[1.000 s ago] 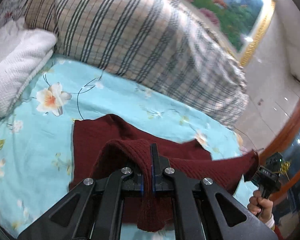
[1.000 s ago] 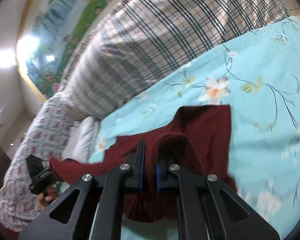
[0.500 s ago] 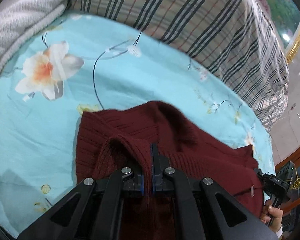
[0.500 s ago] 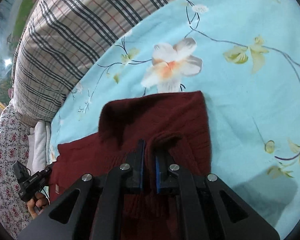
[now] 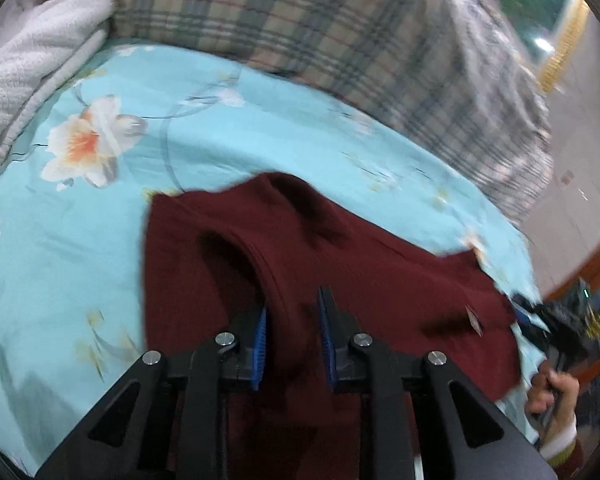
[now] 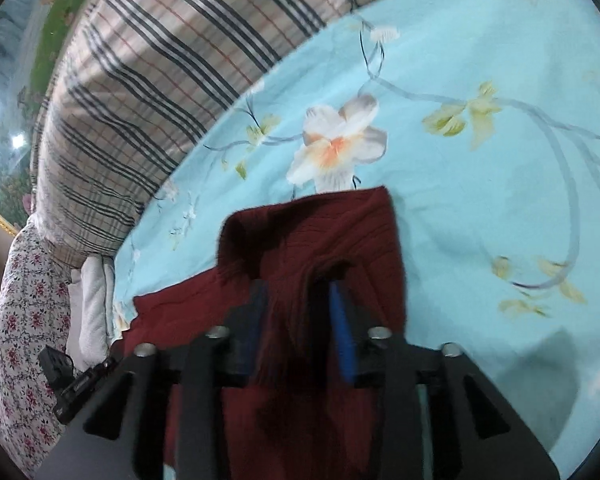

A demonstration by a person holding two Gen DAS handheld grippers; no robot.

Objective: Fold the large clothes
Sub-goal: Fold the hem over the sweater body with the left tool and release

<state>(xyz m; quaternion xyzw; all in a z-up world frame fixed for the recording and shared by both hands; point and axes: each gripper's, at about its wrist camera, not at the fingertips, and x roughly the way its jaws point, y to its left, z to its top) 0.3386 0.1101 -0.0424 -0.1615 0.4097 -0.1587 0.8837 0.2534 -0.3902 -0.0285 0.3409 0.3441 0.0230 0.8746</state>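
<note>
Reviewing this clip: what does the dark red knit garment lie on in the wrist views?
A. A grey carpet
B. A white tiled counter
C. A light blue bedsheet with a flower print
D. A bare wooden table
C: the dark red knit garment is spread over the light blue bedsheet, whose white and orange flower print shows just beyond the garment's far edge in the right wrist view.
</note>
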